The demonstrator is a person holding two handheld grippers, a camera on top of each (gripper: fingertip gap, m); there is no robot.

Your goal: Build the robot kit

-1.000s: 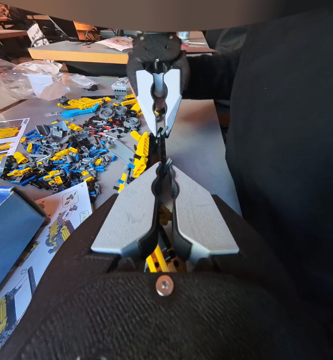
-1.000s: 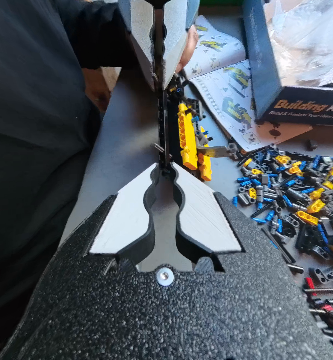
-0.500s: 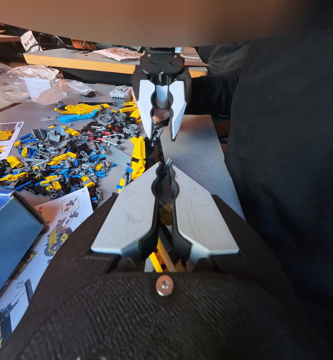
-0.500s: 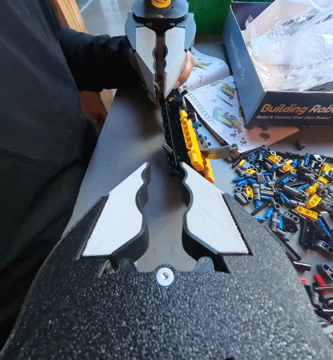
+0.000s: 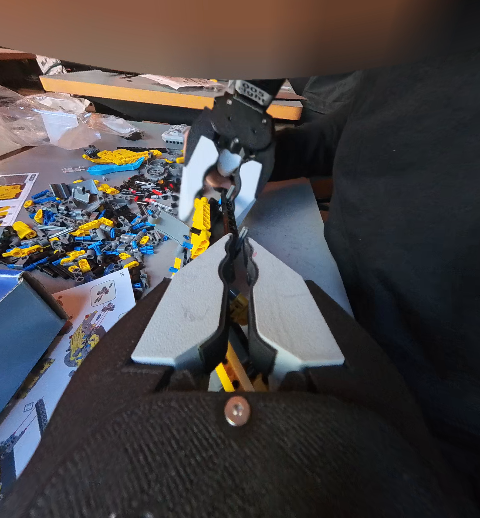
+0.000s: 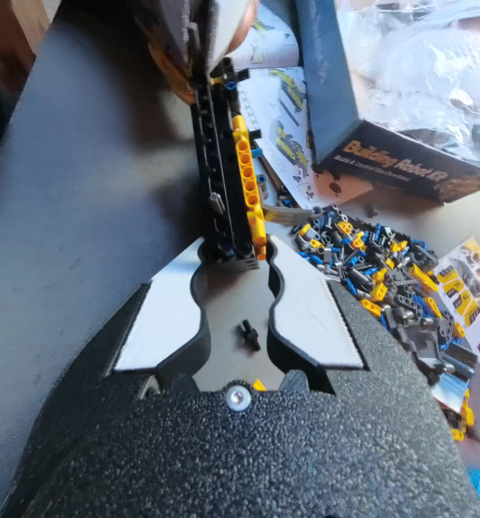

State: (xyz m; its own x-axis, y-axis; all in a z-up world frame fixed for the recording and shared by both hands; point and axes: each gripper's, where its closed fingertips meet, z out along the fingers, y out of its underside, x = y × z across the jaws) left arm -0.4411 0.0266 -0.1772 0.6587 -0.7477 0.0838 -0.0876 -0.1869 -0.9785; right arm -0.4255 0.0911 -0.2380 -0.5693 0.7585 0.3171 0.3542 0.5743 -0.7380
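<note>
A long black and yellow brick assembly lies over the grey table between my two grippers. My left gripper is shut on its near end, with yellow parts showing between the fingers. My right gripper faces it, tilted and open. In the right wrist view the right gripper stands open with its tips on either side of the other end of the assembly. A small black pin lies on the table between its fingers. The left gripper is blurred at the top.
A pile of loose yellow, blue, grey and black pieces covers the table's left half. A blue box, an instruction booklet and clear plastic bags lie around it. A person in dark clothing sits along the right edge. About 10 centimeters separates my left fingertips from my right.
My right gripper let go of the assembly's end, pulled back, then opened wider and came forward to straddle that end. My left gripper stayed shut on the assembly.
</note>
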